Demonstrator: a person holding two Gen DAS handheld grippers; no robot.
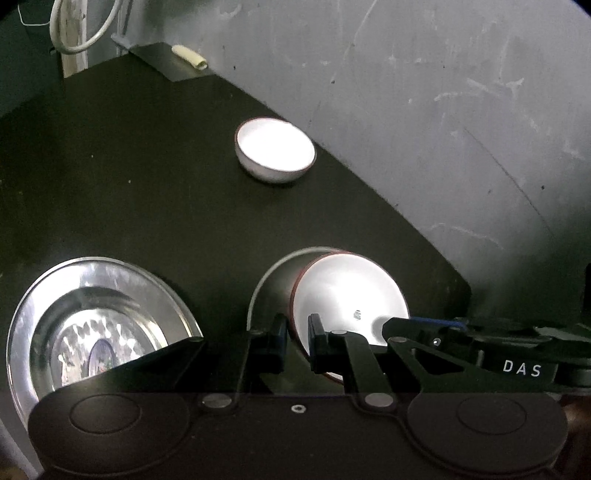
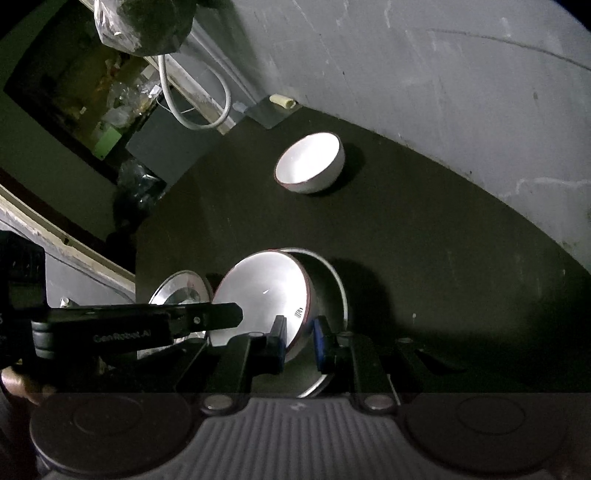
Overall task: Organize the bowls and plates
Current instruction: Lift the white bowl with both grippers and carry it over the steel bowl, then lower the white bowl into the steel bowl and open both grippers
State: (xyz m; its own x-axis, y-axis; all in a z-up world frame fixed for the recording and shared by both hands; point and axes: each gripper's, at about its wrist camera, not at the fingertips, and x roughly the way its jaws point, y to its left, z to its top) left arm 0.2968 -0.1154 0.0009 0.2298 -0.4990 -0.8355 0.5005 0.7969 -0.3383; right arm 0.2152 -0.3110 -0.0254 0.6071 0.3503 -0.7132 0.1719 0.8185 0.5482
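Two grippers close on one white bowl (image 1: 347, 295) above a dark table (image 1: 147, 184): the left gripper (image 1: 297, 332) pinches its near rim with jaws narrow, while the right gripper (image 2: 299, 332) clamps the opposite rim. The bowl tilts over a steel plate (image 1: 266, 280) beneath it. A second white bowl (image 1: 275, 149) sits well beyond the held bowl, near the grey wall (image 1: 443, 110). A stack of steel plates (image 1: 92, 317) lies beside the held bowl. Two bowls show; a white cable (image 1: 85, 33) loops in the far corner.
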